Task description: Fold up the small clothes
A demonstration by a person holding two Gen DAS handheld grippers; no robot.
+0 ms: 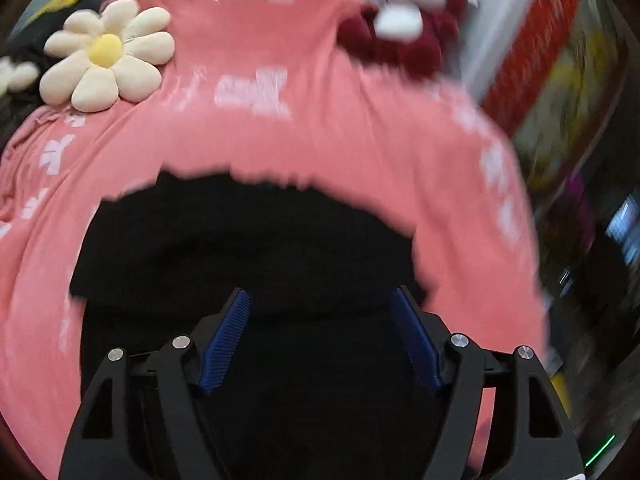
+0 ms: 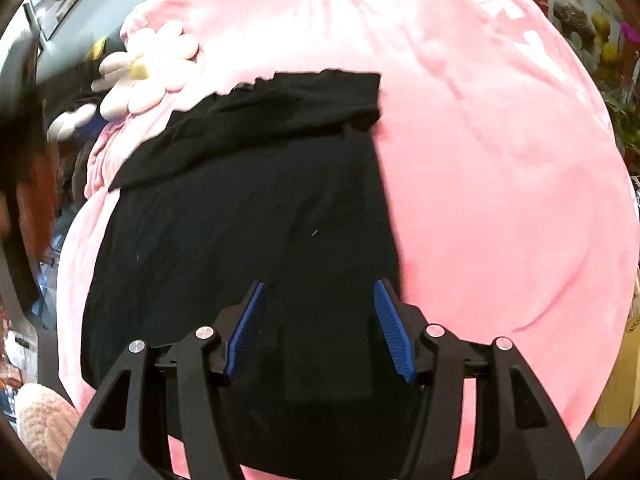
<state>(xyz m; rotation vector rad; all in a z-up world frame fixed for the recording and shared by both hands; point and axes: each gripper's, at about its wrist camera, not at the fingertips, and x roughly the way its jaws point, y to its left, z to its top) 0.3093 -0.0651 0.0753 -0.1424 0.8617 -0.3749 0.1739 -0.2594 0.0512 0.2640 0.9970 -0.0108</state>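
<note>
A black garment (image 2: 248, 216) lies flat on a pink blanket (image 2: 500, 168), with its far edge folded back over itself as a band (image 2: 280, 108). My right gripper (image 2: 319, 284) hovers over the garment's near right part. Its blue pads (image 2: 394, 332) stand apart with nothing pressed between them. In the blurred left wrist view the same black garment (image 1: 248, 240) fills the lower middle of the pink blanket (image 1: 280, 132). My left gripper (image 1: 320, 294) is above it and open, its blue pads (image 1: 224, 340) wide apart and not touching the cloth.
A cream flower-shaped cushion (image 1: 106, 54) (image 2: 148, 68) lies on the blanket's far left. A dark red and white plush toy (image 1: 412, 20) sits at the far edge. Plants (image 2: 616, 92) stand beyond the right side; something fluffy and beige (image 2: 44, 424) is at lower left.
</note>
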